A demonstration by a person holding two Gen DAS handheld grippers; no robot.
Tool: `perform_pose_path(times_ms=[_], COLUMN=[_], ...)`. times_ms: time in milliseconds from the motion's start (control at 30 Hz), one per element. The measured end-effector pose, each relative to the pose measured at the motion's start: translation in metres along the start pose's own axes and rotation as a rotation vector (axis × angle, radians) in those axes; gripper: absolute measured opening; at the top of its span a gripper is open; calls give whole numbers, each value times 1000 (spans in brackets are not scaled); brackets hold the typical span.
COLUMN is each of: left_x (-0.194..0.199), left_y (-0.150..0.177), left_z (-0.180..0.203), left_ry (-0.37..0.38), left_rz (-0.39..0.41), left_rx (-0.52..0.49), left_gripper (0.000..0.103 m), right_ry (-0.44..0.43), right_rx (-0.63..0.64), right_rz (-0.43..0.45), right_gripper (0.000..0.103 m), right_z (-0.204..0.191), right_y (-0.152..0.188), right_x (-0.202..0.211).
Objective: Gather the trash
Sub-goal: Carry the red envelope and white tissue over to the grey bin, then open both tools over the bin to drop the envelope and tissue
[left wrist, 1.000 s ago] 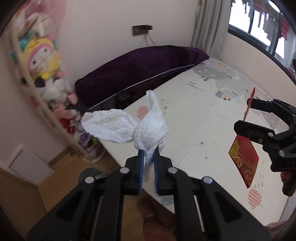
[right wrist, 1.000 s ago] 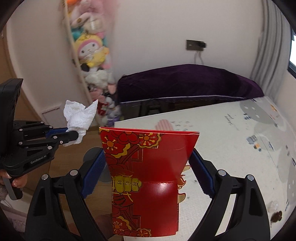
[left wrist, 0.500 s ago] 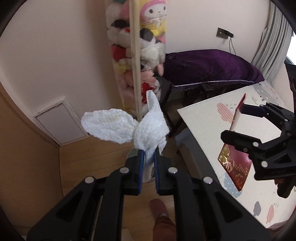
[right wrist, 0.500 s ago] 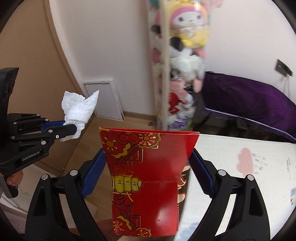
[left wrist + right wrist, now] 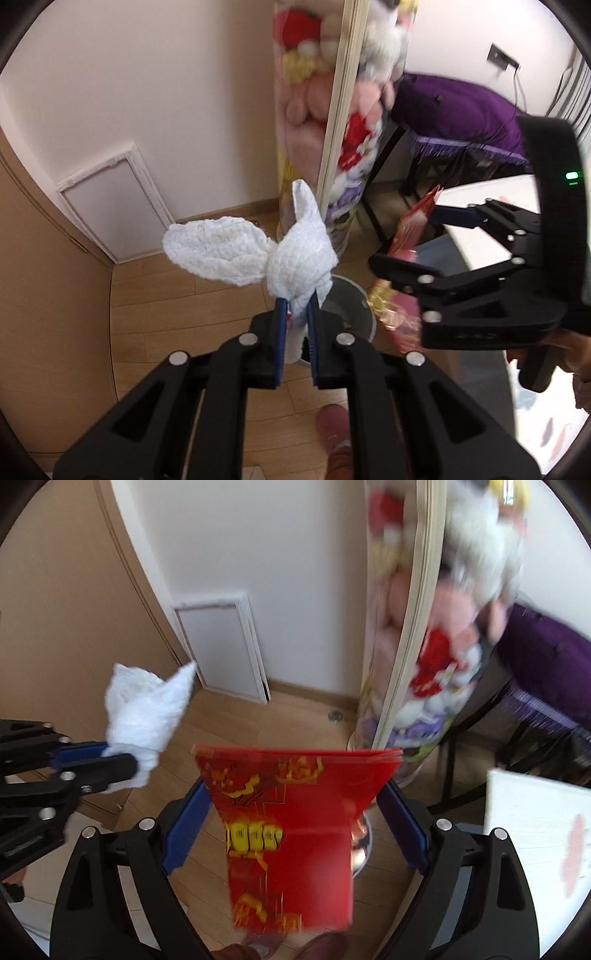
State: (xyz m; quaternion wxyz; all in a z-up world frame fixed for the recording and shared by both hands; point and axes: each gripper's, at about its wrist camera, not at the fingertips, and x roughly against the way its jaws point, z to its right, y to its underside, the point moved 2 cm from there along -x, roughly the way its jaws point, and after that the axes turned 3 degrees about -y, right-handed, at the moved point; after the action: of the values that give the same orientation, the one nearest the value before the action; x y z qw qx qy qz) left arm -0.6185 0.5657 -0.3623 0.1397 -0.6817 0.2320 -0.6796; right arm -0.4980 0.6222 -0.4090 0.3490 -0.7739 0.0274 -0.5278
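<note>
My left gripper [image 5: 295,306] is shut on a crumpled white tissue [image 5: 251,254] that sticks up from its blue pads. Directly beneath it, on the wooden floor, sits a small round trash bin [image 5: 356,295] with a liner. To the right, my right gripper [image 5: 417,243] holds a red envelope [image 5: 410,229] edge-on, close above the bin. In the right wrist view the gripper [image 5: 295,797] is shut on the red envelope [image 5: 291,812] across its width, bending it. The bin's rim [image 5: 364,834] peeks out behind it. The left gripper [image 5: 122,760] with the tissue [image 5: 144,709] is at the left.
A tall clear column full of plush toys [image 5: 332,110] stands just behind the bin. A white wall panel [image 5: 114,206] is at the left. Purple-covered furniture [image 5: 461,110] and a white patterned surface [image 5: 491,206] lie to the right. A person's shoe [image 5: 332,424] is below.
Both grippers have swung away from the white patterned surface toward the corner and sunk toward the floor. The bin has come into view under them. Both grips are unchanged.
</note>
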Motion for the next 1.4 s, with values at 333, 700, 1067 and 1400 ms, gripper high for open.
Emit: perform_pose_path(times_ms=[333,700,1067,1400], left_x=[-105,-147,-174,-152], left_y=[36,50,47,40], left_z=[-5,15,53,65], left_ry=[-31,-14,-1,-1], left_rz=[-64,-128,-124,-138], left_rx=[3,-8,-59,-106], left_gripper=[11,13,64,65], right_ry=[-34,-7,40,61], right_rx=[50,37,-19,-58], right_rz=[-58,-114,-103,-85], right_gripper=[86,86,86,86], right_z=[25,59,102,103], right_y=[46,70,81,83], right_x=[-110,-128,-106,-72])
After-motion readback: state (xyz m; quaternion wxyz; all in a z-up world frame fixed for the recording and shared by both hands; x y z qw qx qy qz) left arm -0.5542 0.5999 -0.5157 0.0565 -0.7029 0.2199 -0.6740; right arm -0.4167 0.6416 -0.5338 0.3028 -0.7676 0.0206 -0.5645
